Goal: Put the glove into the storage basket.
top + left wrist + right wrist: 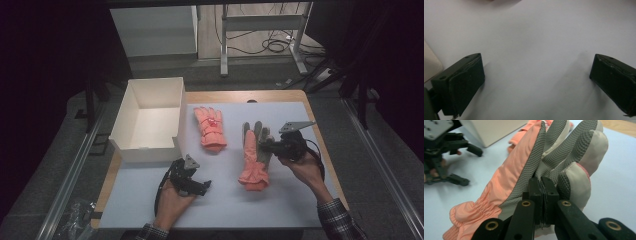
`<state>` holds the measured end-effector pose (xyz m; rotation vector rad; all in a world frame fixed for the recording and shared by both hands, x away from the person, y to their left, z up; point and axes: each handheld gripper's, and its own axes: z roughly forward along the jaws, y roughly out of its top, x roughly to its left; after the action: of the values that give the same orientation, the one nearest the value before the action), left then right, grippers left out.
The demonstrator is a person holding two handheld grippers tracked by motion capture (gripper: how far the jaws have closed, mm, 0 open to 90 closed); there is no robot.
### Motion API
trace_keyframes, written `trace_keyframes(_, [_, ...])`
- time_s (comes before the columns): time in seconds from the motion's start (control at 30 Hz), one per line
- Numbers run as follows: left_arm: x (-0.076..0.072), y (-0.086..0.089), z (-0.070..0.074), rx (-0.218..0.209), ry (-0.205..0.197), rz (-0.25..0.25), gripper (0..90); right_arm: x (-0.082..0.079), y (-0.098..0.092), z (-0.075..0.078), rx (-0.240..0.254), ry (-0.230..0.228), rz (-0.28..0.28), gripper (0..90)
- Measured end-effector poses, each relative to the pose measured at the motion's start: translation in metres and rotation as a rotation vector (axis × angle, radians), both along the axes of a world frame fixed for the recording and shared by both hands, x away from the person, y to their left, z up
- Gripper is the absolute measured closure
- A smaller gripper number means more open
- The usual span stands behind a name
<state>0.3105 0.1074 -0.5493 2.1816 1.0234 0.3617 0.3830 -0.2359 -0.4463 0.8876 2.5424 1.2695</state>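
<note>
Right now the right gripper (541, 202) is clenched on a thin pinch of grey palm fabric of the near glove (254, 155), toward the right edge of the table (280, 200). The second glove (210, 128) lies flat mid-table beside the white box (150, 120) at the left edge. The left gripper (536, 82) hovers released over bare table. Risk, as I judge it: so little fabric could slip free if the glove is lifted or swung
</note>
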Motion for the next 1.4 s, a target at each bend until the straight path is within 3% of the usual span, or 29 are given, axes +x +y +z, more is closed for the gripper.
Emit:
trace_keyframes(0.27, [0.000,0.000,0.000,0.002,0.000,-0.002,0.0,-0.003,0.022,-0.008,0.019,0.071,0.104,87.5])
trace_keyframes(0.53, [0.000,0.001,0.000,0.007,0.003,-0.006,0.0,0.001,0.035,-0.027,-0.018,0.130,0.161,87.5])
trace_keyframes(0.8, [0.000,0.000,0.000,0.007,0.003,-0.005,0.0,0.012,0.039,-0.045,-0.064,0.173,0.149,87.2])
trace_keyframes(0.97, [0.000,0.000,0.000,0.006,0.003,-0.005,0.0,0.014,0.038,-0.052,-0.082,0.168,0.134,81.8])
trace_keyframes(1.1, [0.000,0.000,0.000,0.006,0.003,-0.005,0.0,0.013,0.037,-0.049,-0.103,0.130,0.111,75.0])
trace_keyframes(1.4, [0.000,0.000,0.000,0.007,0.003,-0.005,0.0,0.017,0.037,-0.029,-0.083,0.049,0.068,62.2])
